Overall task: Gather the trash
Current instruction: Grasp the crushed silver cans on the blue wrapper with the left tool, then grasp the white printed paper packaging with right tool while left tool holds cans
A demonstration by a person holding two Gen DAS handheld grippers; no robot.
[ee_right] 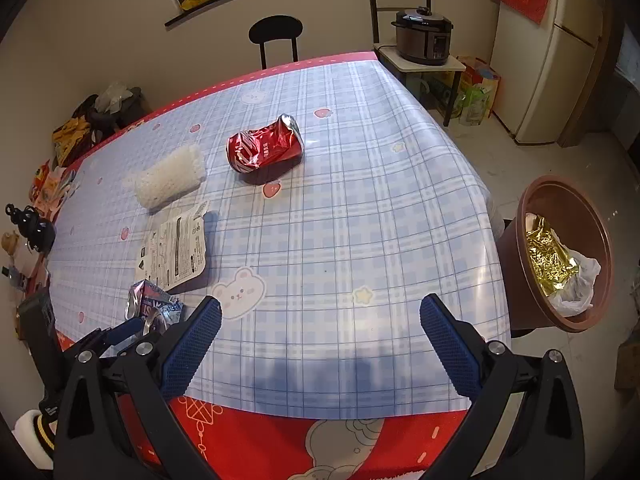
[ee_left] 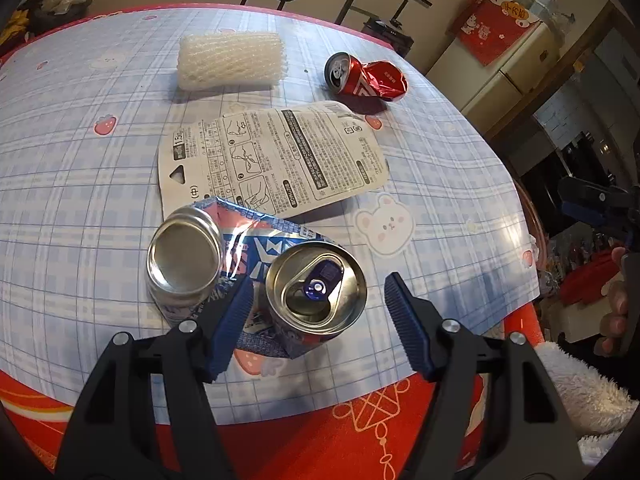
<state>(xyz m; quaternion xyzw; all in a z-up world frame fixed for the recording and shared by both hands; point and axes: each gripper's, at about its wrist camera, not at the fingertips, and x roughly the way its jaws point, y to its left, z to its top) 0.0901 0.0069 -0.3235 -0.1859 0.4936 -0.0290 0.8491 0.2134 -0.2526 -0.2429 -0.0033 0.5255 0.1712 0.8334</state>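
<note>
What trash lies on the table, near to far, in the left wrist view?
Crushed blue can → flat printed packet → white foam net. The red can sits about level with the net, so it is left unranked.

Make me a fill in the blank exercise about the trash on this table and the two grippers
The left gripper has its jaws around the top end of the crushed ____ can.
The crushed red can lies on its ____.
The brown bin stands on the ____, beside the table.
The right gripper holds ____.

Missing words: blue; side; floor; nothing
</note>
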